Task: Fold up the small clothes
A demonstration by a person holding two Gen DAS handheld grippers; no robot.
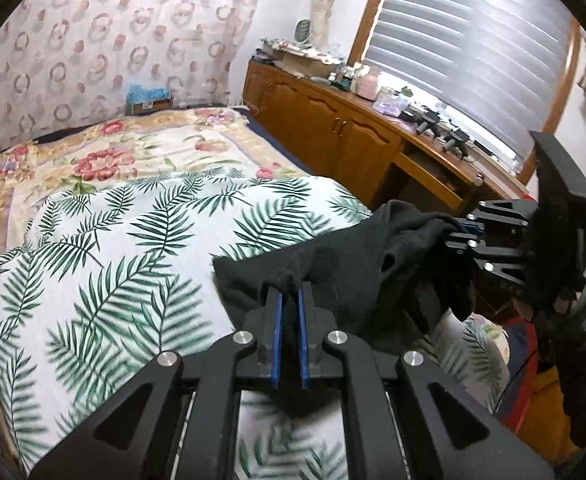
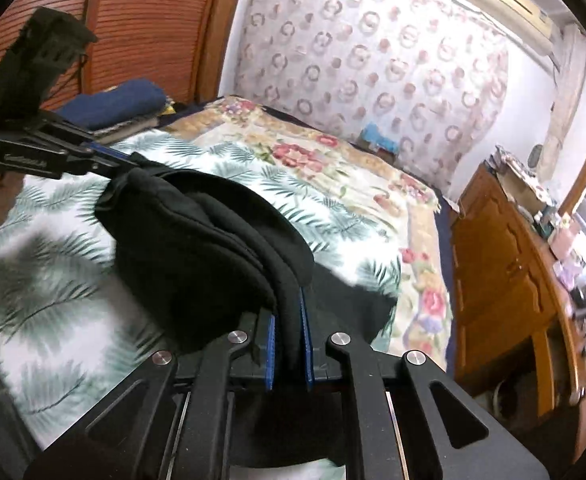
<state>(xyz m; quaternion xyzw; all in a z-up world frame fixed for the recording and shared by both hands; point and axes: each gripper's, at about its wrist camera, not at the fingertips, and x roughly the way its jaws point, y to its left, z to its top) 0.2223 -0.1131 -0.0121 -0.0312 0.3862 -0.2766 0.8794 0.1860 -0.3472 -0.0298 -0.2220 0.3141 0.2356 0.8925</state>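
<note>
A small black garment [image 1: 345, 264] hangs in the air between my two grippers, above a leaf-print sheet [image 1: 113, 248] on the bed. My left gripper [image 1: 289, 292] is shut on one edge of it. My right gripper [image 1: 459, 228] shows at the right of the left wrist view, shut on the other end. In the right wrist view the right gripper [image 2: 289, 300] pinches the black garment [image 2: 197, 232] between its blue pads. The left gripper [image 2: 133, 160] shows at upper left there, gripping the far end. The cloth sags in folds between them.
A floral quilt [image 1: 105, 156] covers the far half of the bed. A wooden cabinet [image 1: 333, 120] with clutter on top runs along the right under a window with blinds [image 1: 473, 48]. Folded dark blue cloth [image 2: 113, 104] lies at the bed's far left corner.
</note>
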